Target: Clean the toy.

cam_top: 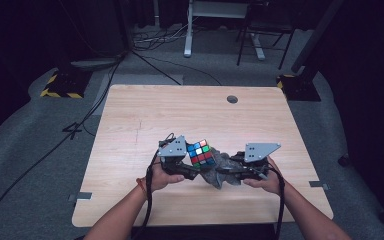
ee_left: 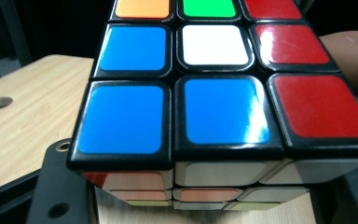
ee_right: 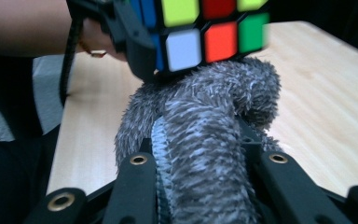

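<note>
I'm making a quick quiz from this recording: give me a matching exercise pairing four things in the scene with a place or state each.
Things:
1. puzzle cube
2. grey furry cloth
3. round hole
4. left tongs

Places or states:
A. far side of the wooden table
B. clamped in the right tongs
C. gripping the cube's sides
D. multicoloured, held up above the cloth

Pairs: 1-D, 2-B, 3-A, 4-C

Glossy plastic, shaggy cloth, pale wood
Cube [ee_left: 223, 107] stickers shine, smooth; grey cloth [ee_right: 205, 140] looks rough, fuzzy; counter [cam_top: 145, 115] matt woodgrain; fingers [ee_right: 284, 182] matt black plastic.
</note>
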`<state>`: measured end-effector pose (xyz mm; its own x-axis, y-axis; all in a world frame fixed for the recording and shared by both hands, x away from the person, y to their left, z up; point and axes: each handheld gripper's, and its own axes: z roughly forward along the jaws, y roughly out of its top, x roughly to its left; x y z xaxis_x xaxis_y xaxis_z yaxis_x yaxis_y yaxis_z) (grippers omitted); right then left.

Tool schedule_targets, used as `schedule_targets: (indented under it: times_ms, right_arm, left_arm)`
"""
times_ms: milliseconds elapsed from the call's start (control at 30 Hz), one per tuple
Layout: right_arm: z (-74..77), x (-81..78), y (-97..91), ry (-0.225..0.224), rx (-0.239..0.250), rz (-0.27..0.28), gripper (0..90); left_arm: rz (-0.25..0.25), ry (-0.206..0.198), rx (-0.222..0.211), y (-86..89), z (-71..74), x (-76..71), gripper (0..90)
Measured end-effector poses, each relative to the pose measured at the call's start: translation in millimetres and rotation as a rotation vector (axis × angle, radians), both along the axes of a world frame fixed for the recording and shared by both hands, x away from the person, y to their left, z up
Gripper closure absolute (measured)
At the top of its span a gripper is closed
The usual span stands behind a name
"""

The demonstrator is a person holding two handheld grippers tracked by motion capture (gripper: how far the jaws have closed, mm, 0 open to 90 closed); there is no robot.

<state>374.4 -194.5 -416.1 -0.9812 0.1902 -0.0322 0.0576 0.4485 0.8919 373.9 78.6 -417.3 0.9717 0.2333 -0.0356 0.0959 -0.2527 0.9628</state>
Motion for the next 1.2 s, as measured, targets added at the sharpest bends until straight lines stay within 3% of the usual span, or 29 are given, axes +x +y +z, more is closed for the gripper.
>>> schedule_targets:
  times_ms: [133,200,267,500,667,867,933,1200]
  right_arm:
    - [-12.0,-1.8,15.9,0.032,-0.037,0.043,69.1]
    - [-15.2,-3.5,20.8,0.025,-0.051,0.056,69.1]
    - [-13.7,-3.9,20.6,0.021,-0.034,0.058,69.1]
    - [-3.0,4.1,-7.1,0.018,0.059,0.0,69.2]
    - [-5.5,12.4,-13.5,0.027,0.029,-0.064,69.3]
    - [-10.5,5.1,3.3,0.026,-0.019,0.017,69.2]
    - [-12.2,-2.4,13.1,0.008,-0.039,0.077,69.2]
    - [-13.9,-3.7,9.5,0.027,-0.019,0.131,69.2]
  left_arm:
    - [-0.018,-0.004,-0.004,-1.9,1.6,-2.6,33.5]
    - [-0.029,-0.003,0.018,-3.6,-0.1,-2.8,33.5]
    - [-0.036,-0.003,0.037,-4.4,-2.6,-2.2,33.4]
    - [-0.041,-0.003,0.047,-0.3,-1.5,-1.2,33.5]
    - [-0.034,-0.005,0.05,-1.4,-1.4,-1.1,33.5]
    - [-0.027,-0.002,0.072,-6.9,-4.9,-0.9,33.5]
    - [-0.029,0.003,0.082,-6.3,-6.1,0.1,33.4]
    - [-0.004,0.02,0.085,-2.0,-8.0,4.9,33.4]
